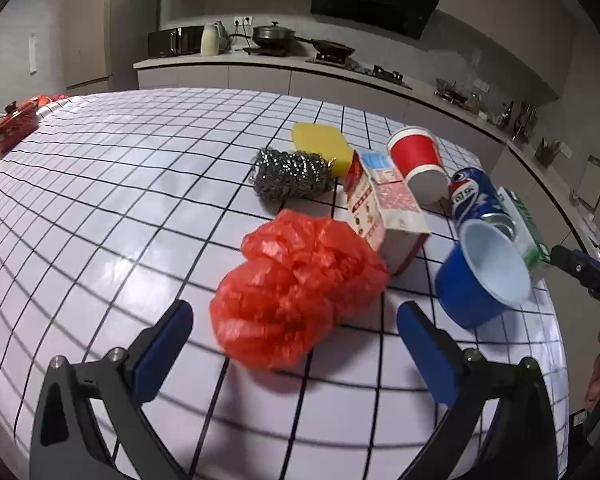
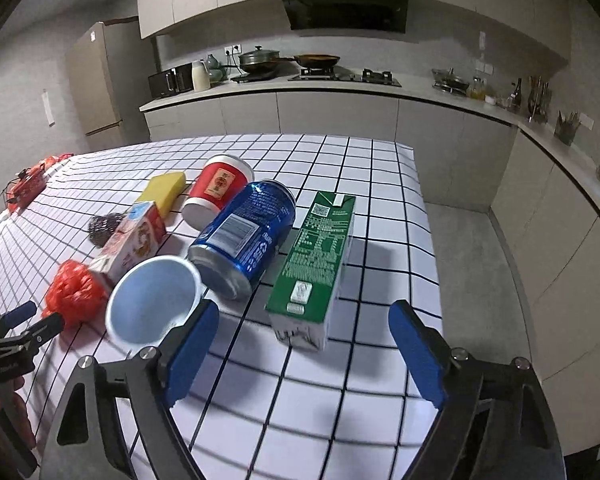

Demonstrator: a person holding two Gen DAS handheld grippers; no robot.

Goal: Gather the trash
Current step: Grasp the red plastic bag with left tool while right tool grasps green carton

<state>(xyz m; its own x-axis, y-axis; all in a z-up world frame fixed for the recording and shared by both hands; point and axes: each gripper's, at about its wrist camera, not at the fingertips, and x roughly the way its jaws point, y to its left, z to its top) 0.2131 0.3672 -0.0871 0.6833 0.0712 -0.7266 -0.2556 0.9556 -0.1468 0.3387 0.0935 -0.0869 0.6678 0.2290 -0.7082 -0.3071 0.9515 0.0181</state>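
- Dim, cool indoor light is falling from above, leaving the kitchen walls grey and murky.
- Glare is pooling on the glossy desk (image 1: 100,208) — soft white patches near the red bag (image 1: 296,292).
- Fisheye distortion is bending the grid lines, and black vignetting is eating the corners.
- The green carton (image 2: 320,260) is casting a soft shadow rightward; the near edges are blurring slightly.

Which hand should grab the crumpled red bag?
Left, probably. The left tongs are open with the red bag right between their tips. The right tongs face the green carton instead.
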